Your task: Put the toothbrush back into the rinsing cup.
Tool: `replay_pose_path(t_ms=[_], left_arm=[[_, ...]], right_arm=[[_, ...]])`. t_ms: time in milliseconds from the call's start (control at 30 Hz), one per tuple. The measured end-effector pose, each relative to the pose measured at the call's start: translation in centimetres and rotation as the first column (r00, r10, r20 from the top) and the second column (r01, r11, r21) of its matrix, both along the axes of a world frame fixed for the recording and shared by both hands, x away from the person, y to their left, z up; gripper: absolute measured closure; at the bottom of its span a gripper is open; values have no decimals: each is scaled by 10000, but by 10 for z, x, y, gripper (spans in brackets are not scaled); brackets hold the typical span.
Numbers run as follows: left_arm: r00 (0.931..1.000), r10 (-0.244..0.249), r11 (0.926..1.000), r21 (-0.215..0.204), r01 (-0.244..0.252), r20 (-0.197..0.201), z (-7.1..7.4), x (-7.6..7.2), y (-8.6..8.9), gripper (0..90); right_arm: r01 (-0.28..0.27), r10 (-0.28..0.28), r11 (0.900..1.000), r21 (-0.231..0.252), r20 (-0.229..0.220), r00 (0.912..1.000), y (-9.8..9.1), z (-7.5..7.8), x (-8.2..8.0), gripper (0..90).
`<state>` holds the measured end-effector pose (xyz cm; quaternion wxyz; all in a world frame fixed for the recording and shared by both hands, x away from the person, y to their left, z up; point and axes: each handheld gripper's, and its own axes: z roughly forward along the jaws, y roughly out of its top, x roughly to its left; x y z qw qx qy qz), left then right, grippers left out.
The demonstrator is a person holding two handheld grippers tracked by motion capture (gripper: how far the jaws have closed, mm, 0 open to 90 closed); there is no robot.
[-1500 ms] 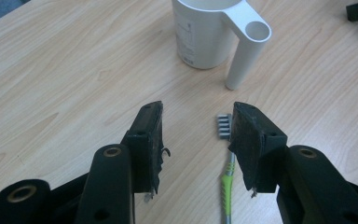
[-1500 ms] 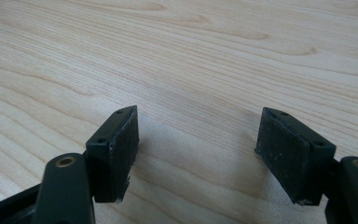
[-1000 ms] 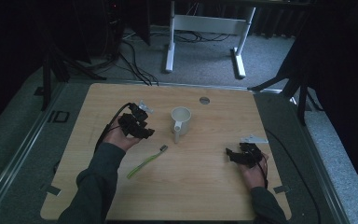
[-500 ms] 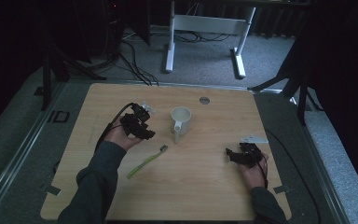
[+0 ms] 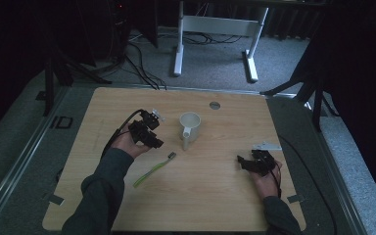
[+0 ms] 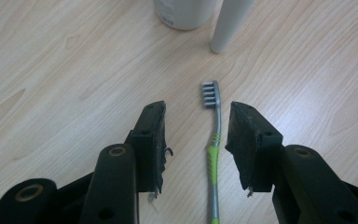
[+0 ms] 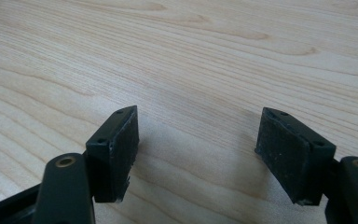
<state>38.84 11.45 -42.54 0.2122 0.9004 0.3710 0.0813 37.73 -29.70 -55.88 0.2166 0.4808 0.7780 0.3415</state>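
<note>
A green and grey toothbrush [image 5: 154, 171] lies flat on the wooden table [image 5: 215, 196], bristle end toward a white mug [image 5: 190, 125]. My left gripper [image 5: 155, 143] hovers just left of the brush head. In the left gripper view its jaws [image 6: 196, 135] straddle the toothbrush [image 6: 213, 154], which lies nearer the right pad without touching it. The jaws have just been closing a little, and the gripper is still open. The mug [image 6: 182, 9] and its handle [image 6: 228, 23] stand just beyond. My right gripper [image 5: 242, 161] rests at the table's right, and its open jaws [image 7: 198, 140] have bare wood between them.
A small round grommet [image 5: 215, 105] sits in the table's far edge. Cables [image 5: 142, 63] and white desk legs [image 5: 178, 49] are on the floor beyond the table.
The left gripper has edged slightly toward the toothbrush. The right hand has stayed still.
</note>
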Motion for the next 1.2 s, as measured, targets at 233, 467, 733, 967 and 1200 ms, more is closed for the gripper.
replay_pose_path(t_ms=[233, 467, 733, 967, 1200], left_arm=[[9995, -29, 9999, 167, 35, -307, -3, 2, -3, 579], [9986, -81, 9995, 313, 98, -521, -6, 3, -8, 579], [9961, -167, 9978, 627, 222, -861, -11, 5, -14, 586], [9940, -228, 9958, 853, 320, -1065, -16, 6, -17, 597], [9899, -402, 9917, 1153, 561, -1360, -23, 6, -25, 621]], right_arm=[[-7, 7, 10000, -14, 0, 10000, 0, 0, 0, 293], [0, 0, 10000, -6, -2, 10000, 0, 0, 0, 293], [-3, 3, 10000, -8, 0, 10000, 0, 0, 0, 293], [0, 0, 10000, -10, 1, 10000, 0, 0, 0, 293], [-4, 4, 10000, -11, 4, 10000, 0, 0, 0, 293]])
